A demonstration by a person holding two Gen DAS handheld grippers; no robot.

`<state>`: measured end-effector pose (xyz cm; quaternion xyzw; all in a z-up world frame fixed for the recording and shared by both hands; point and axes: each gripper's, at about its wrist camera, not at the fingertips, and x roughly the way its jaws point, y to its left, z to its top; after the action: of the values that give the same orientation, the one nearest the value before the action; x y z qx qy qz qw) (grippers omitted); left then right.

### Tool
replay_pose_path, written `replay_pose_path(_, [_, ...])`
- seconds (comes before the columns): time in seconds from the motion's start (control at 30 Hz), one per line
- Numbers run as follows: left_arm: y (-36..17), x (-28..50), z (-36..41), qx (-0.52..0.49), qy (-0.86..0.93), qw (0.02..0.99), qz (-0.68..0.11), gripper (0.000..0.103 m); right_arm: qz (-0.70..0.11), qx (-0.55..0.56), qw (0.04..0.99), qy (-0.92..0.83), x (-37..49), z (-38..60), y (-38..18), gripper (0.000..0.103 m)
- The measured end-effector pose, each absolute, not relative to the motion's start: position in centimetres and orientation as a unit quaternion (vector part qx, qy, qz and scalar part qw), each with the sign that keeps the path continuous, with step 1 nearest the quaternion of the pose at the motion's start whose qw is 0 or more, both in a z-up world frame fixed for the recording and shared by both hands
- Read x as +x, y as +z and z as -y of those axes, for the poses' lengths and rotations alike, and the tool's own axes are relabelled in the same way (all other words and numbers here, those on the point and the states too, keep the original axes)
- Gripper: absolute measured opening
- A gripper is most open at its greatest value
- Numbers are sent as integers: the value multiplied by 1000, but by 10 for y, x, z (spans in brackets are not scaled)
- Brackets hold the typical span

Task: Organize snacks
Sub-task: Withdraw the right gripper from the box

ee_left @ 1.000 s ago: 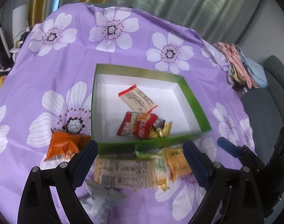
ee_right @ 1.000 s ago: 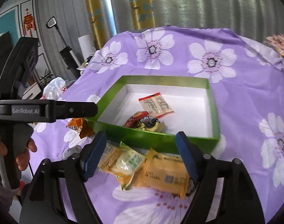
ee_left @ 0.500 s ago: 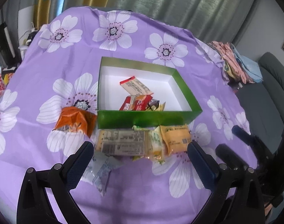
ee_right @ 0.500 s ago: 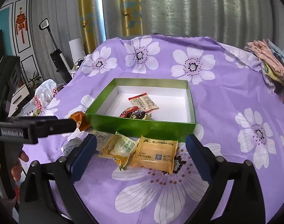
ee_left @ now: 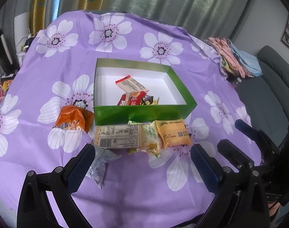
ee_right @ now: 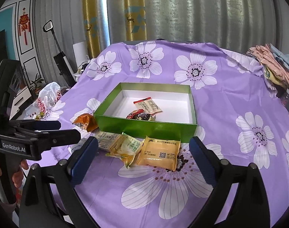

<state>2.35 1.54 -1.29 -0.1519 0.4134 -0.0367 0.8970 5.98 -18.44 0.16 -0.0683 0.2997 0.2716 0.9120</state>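
A green box with a white inside sits mid-table and holds a beige packet, a red one and a dark one. In front of it lie a pale flat packet, a green-yellow packet and a yellow packet. An orange packet lies left of the box, a white packet nearer. My left gripper and right gripper hover open and empty, short of the packets.
A purple cloth with white flowers covers the table. Folded clothes are stacked at the far right edge, with a grey sofa beyond. A plastic bag lies at the left edge. A hand holds the left gripper's handle.
Both grippers have drawn back from the box and opened wider. The box and packets now look smaller and farther away; the white packet has come into fuller view. Nothing was picked up.
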Motion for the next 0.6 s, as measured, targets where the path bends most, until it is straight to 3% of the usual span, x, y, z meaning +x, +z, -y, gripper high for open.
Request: replay_pose_path(0.6, [-23, 18, -22, -161, -35, 891, -423, 100, -298, -91, 911, 268, 47, 175, 0, 97])
